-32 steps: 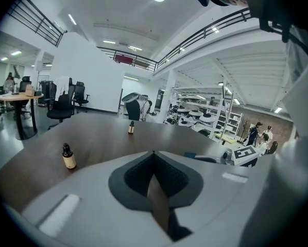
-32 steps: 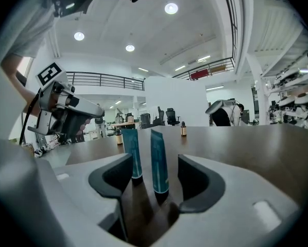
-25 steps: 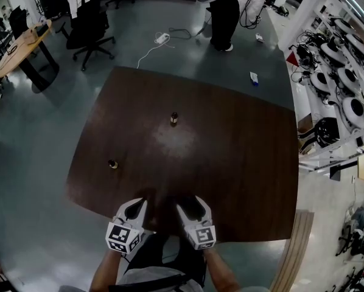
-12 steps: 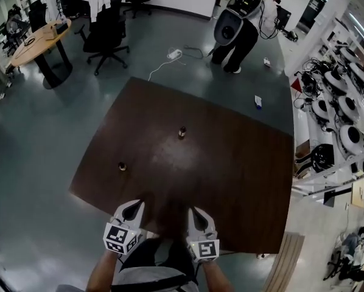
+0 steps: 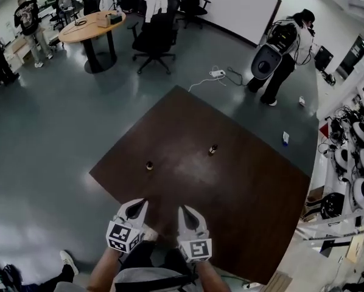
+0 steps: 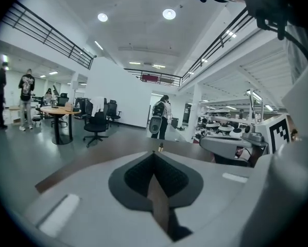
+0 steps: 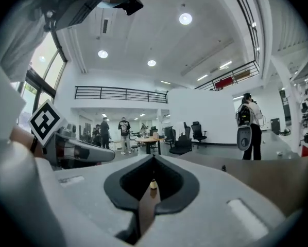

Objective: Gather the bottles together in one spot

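Head view: both tools are held low at the near edge of the dark wooden table (image 5: 249, 193), side by side and pointing out across it.
Left gripper (image 5: 139, 207): jaws are closed tip to tip with nothing between them. Its own view shows the pads meeting and only table beyond.
Right gripper (image 5: 185, 215): jaws are pressed together and it is empty. In the right gripper view a bottle shows through the notch under the tips, but it stands far off on the table and is not held.
Near bottle (image 5: 150, 165): small and dark with a pale cap. It stands upright towards the table's left edge, well ahead of the left gripper.
Far bottle (image 5: 212, 150): the same kind, upright and further in on the table. It is well apart from the near bottle.
Contents: both bottles look capped. They are too small in every view to tell whether anything is inside.
Step in hand: judged to be the very start. Neither bottle is gripped and the two are not yet together, so this is the approach.
Next move: the jaws must open before either tool reaches in. One gripper should then close on a bottle's body from the side and carry it upright to just beside the other.
Risk: such slim bottles would likely tip if nudged by a closed jaw.
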### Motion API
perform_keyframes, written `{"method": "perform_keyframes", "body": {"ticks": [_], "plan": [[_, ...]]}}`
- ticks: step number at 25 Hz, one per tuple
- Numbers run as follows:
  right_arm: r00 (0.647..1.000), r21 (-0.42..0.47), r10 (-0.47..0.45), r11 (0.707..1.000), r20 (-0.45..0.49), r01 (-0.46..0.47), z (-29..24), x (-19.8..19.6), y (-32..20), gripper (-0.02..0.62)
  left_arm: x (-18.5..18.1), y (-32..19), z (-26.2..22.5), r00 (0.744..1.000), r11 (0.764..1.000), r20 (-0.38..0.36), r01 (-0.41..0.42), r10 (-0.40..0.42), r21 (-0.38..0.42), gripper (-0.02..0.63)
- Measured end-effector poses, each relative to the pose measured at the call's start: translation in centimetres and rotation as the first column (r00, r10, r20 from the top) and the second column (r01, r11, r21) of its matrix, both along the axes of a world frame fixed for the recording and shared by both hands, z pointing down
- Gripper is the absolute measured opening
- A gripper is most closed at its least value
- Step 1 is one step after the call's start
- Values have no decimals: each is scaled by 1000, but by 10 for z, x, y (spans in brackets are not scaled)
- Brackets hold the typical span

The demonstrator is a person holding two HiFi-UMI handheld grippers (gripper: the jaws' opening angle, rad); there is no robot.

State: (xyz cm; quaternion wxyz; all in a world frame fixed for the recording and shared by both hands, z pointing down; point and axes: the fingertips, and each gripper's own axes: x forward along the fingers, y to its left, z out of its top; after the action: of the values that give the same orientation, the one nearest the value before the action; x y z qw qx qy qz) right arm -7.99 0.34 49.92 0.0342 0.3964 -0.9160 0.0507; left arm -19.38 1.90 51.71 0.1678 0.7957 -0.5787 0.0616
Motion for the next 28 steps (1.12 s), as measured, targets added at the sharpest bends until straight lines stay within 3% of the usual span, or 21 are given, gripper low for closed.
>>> {"method": "perform_keyframes", "body": {"ticks": [5,9,16,28], "plan": [[994,-10,-109,994,4,109,-6,-43,1,2,-35,10,7,994,994,1,105,-105,-17,0],[991,-48,-135,990,0,135,19,-70,-8,2,-58,3,11,991,991,-12,133,-133,-16,0],[994,-88,-112,990,-18,110,51,-102,-27,2,-83,-15,40,992,991,-11,127,-127,-49,0],[996,-152,-45,988,-73,33,121,-142,-60,2,-105,-41,102,999,991,-12,40,-41,-126,0]]}}
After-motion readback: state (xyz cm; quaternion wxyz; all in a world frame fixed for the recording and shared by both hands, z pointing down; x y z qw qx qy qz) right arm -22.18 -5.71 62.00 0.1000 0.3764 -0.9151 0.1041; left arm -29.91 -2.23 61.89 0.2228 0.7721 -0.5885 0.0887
